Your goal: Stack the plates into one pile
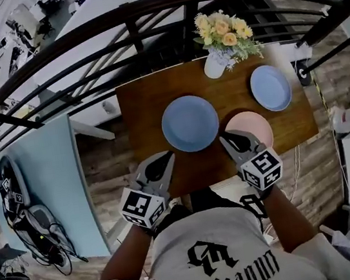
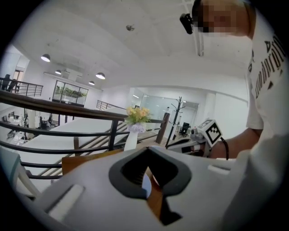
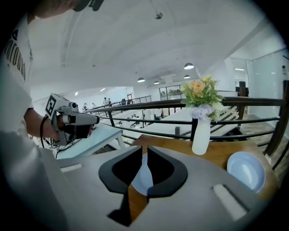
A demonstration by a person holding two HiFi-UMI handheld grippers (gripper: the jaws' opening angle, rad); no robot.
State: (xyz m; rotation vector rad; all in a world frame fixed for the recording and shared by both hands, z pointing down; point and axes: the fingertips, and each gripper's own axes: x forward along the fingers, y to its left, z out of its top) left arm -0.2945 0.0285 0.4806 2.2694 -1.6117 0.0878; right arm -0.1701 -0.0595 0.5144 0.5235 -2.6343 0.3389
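Risk first: both tongs are empty, the left tongs (image 1: 163,158) closed and the right tongs (image 1: 225,137) all but closed with a sliver of gap. I judge that pushing in this narrow would shove a plate across the worktop (image 1: 143,98) rather than grip its rim. The vase (image 1: 216,63) could be knocked on a reach to the far blue plate (image 1: 270,87). The plates lie unstacked: centre blue plate (image 1: 190,123) and pink plate (image 1: 254,125), its near edge hidden under the right tongs. I cannot read rim depth.
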